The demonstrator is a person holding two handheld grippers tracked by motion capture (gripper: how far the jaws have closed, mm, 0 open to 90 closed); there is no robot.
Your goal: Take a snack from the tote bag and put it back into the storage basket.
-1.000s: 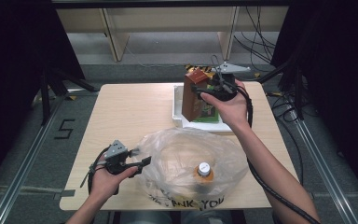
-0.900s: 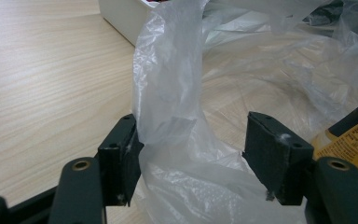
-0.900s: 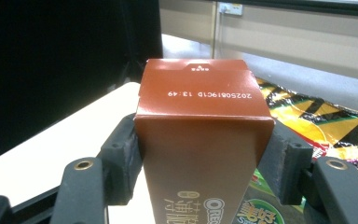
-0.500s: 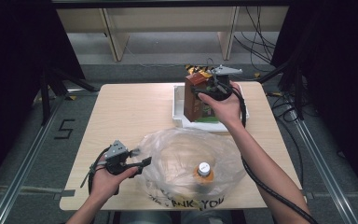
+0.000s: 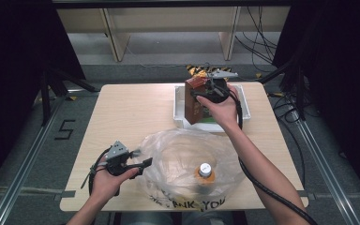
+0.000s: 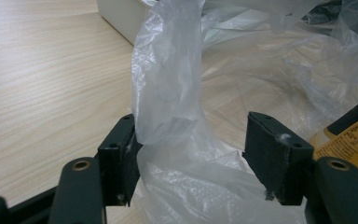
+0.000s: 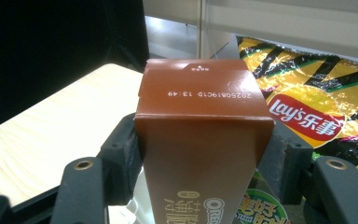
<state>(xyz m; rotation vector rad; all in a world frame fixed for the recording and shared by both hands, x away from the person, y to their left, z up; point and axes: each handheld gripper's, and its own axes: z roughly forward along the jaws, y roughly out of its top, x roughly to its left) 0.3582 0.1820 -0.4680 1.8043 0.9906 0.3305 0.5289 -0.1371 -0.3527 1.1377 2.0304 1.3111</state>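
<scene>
Box [image 5: 196, 99] and bag [image 5: 187, 164] are seen well apart in the high view: the brown Oreo box stands upright over the white tray [image 5: 180, 105] at the far right of the table [image 5: 126, 117], clamped in the right gripper [image 5: 205, 93], while the clear plastic bag lies open at the near edge with a capped bottle [image 5: 204, 174] inside. The left gripper [image 5: 138, 161] is placed at the bag's left rim, so the bag's mouth lies toward the person from the box — the carry is judged to run back and down, with the right hand as the only one near the box.

In the left gripper view, a fold of the bag's film [image 6: 168, 93] rises between the jaws, which stand wide; the film touches the left pad [image 6: 121, 163] and is clear of the right one, so the rim is propped rather than pinched. The bottle's yellow label [image 6: 349, 135] is glimpsed at the right edge.

In the right gripper view, the box [image 7: 200, 140] is held across its narrow faces near the top, both pads pressed on it, its long axis upright — a date code is printed on its top flap. A Lay's crisp packet [image 7: 317, 93] lies beyond it.
</scene>
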